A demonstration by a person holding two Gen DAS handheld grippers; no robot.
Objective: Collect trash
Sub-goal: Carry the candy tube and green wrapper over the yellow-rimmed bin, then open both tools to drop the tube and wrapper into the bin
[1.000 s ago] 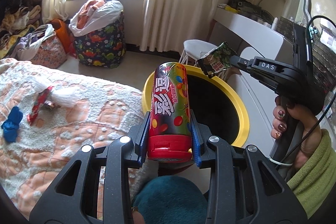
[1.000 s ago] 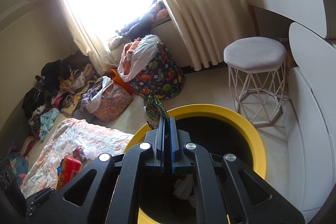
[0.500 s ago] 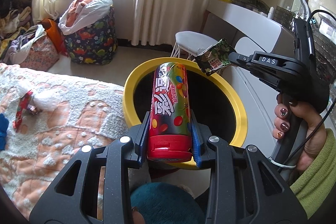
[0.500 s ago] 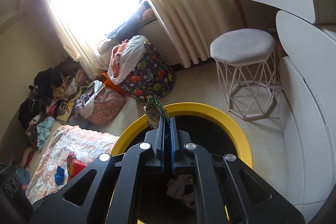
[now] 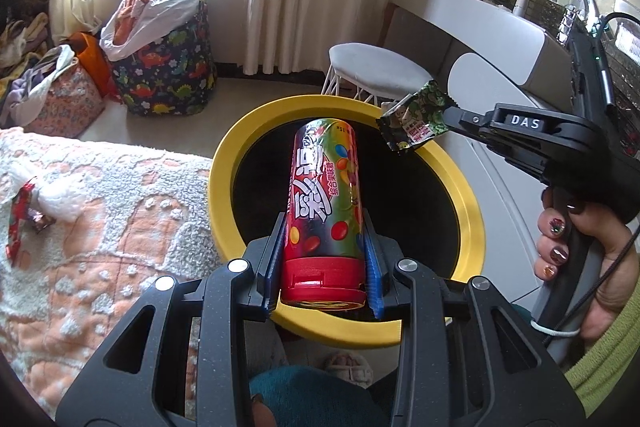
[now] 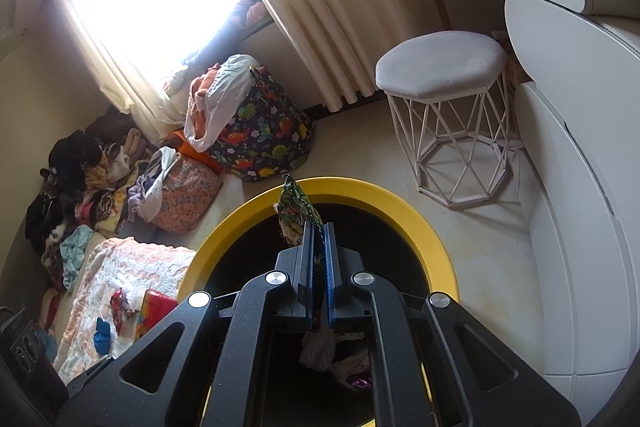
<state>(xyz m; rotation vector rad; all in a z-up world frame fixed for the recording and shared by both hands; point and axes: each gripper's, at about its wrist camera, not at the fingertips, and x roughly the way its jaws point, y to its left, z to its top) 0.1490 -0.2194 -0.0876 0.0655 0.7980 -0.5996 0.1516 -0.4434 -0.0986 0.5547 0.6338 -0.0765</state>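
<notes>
My left gripper (image 5: 323, 227) is shut on a red candy tube (image 5: 325, 195) with a red cap, held over the dark mouth of the yellow-rimmed bin (image 5: 224, 163). My right gripper (image 6: 318, 227) is shut on a flat green snack wrapper (image 6: 295, 207), which sticks out past the fingertips above the far rim of the bin (image 6: 424, 227). In the left wrist view the right gripper (image 5: 450, 115) reaches in from the right with the green wrapper (image 5: 416, 123) over the bin's far right edge. Crumpled trash (image 6: 320, 351) lies inside the bin.
A bed with a peach and white cover (image 5: 100, 219) lies left of the bin, with a red wrapper (image 5: 18, 223) and white tissue (image 5: 60, 203) on it. A white stool (image 6: 444, 67) and white dresser (image 6: 580, 187) stand right of the bin. Laundry bags (image 5: 168, 59) sit by the window.
Both grippers have moved further over the bin and slightly down. The candy tube now hangs above the bin's opening instead of its near rim. Both grips are unchanged.
</notes>
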